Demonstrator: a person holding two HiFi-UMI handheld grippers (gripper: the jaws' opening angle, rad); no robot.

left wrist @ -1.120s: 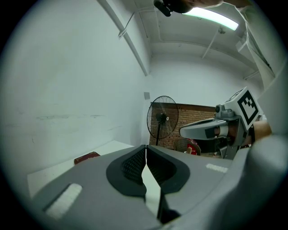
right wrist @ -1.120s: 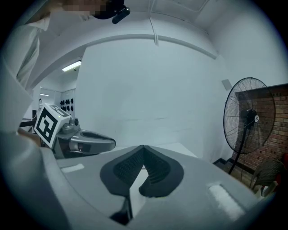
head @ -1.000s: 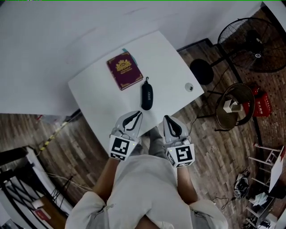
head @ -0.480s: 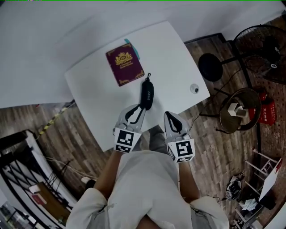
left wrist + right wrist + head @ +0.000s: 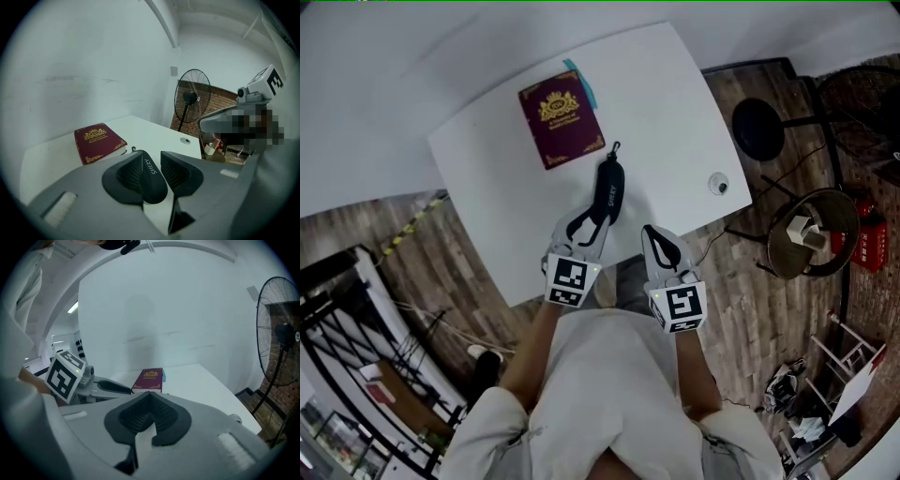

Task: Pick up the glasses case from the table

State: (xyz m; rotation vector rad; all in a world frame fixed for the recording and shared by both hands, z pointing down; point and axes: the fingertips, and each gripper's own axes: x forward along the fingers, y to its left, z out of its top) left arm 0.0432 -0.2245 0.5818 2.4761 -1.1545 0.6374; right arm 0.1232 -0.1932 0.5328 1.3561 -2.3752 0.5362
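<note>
The black glasses case (image 5: 608, 187) lies lengthwise on the white table (image 5: 487, 187), below a maroon book (image 5: 561, 118). My left gripper (image 5: 589, 221) has its tips at the case's near end. In the left gripper view its jaws are opening, and the case (image 5: 151, 174), printed SHERY, shows in the gap against the left pad (image 5: 123, 176); neither pad presses on it. My right gripper (image 5: 654, 236) hovers at the table's near edge, right of the case, shut with nothing in it; its tips (image 5: 149, 397) meet.
A small round white thing (image 5: 719, 184) sits near the table's right corner. A black stool (image 5: 759, 129), a round stand (image 5: 806, 234) and a floor fan (image 5: 281, 343) stand on the wooden floor to the right. A white wall lies beyond the table.
Both grippers have come down and forward toward the table. The left one has reached the near end of the case and its jaws have parted. The right one stays shut.
</note>
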